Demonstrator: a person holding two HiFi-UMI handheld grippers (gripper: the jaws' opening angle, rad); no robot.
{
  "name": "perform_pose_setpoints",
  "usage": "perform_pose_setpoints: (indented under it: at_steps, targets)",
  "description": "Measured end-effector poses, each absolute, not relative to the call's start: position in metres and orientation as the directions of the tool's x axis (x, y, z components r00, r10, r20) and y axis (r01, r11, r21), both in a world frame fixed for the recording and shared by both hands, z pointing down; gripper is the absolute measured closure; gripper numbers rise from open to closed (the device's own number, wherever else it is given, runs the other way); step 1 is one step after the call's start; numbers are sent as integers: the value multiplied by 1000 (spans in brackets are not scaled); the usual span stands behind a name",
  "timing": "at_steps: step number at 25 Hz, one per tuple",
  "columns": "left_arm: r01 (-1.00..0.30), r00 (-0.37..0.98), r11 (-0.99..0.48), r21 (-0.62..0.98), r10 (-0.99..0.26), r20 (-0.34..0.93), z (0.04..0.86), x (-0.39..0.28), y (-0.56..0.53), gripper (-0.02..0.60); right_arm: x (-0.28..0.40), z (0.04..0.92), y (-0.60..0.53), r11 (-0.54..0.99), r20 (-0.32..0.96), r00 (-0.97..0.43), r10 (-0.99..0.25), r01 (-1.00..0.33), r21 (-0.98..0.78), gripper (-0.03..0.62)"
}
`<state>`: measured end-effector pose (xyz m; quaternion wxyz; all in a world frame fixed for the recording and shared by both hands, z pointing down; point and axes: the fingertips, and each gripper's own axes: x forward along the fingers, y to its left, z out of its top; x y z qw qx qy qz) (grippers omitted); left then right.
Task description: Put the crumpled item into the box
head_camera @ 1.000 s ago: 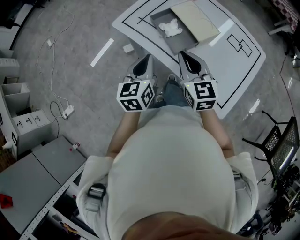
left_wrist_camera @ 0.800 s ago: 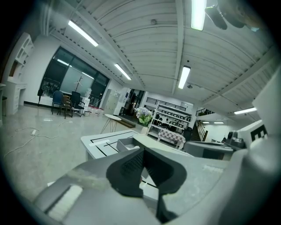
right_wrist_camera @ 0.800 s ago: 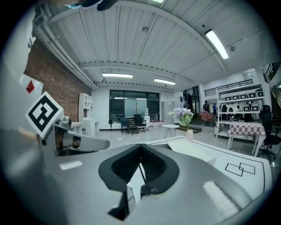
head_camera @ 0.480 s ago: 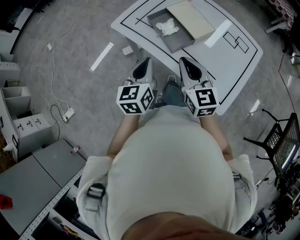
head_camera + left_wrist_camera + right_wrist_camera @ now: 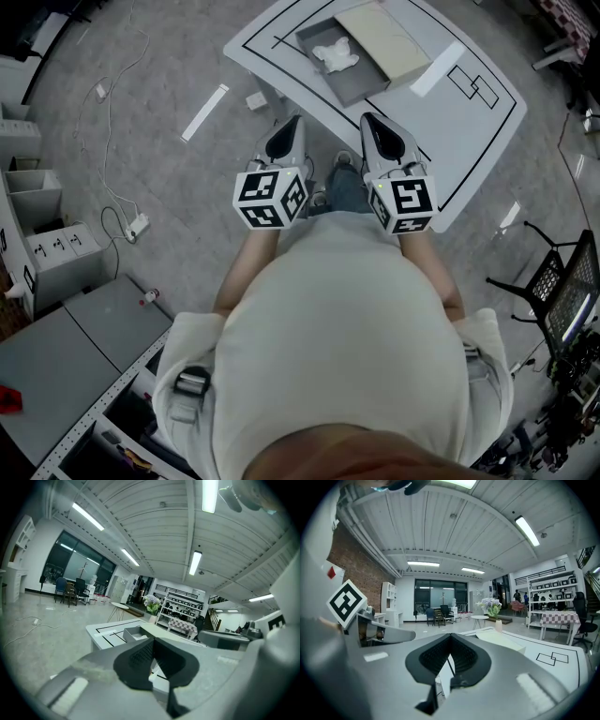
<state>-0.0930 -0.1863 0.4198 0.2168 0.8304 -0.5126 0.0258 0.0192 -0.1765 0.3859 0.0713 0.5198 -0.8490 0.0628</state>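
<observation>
A white crumpled item (image 5: 335, 56) lies inside the open grey box (image 5: 359, 86) on the white table (image 5: 459, 122). The box's beige lid (image 5: 382, 41) lies over its right half. My left gripper (image 5: 294, 122) and my right gripper (image 5: 367, 120) hang side by side near the table's front edge, short of the box. On both, the jaws are closed together with nothing between them. In the left gripper view, the left gripper (image 5: 152, 640) points toward the box (image 5: 132, 633). The right gripper view has the right gripper (image 5: 450, 637) with the beige lid (image 5: 499, 641) beyond it.
Black rectangles (image 5: 478, 89) are drawn on the table's right part. On the floor lie a white strip (image 5: 203, 112), a small carton (image 5: 255, 99) and a power strip with cable (image 5: 137, 225). Grey cabinets (image 5: 89, 337) stand at the left, a black chair (image 5: 562, 281) at the right.
The head view has shifted slightly. Both grippers stay shut in nearly the same place by the table edge.
</observation>
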Motion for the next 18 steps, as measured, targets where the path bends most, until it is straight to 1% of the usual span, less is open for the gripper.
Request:
perform_pose_setpoints:
  at_steps: [18]
  targets:
    - [-868,462,-367,335,-844,271,420,-96,-202,581,17,382,-193,454,165,-456,-875,-889,-49,595]
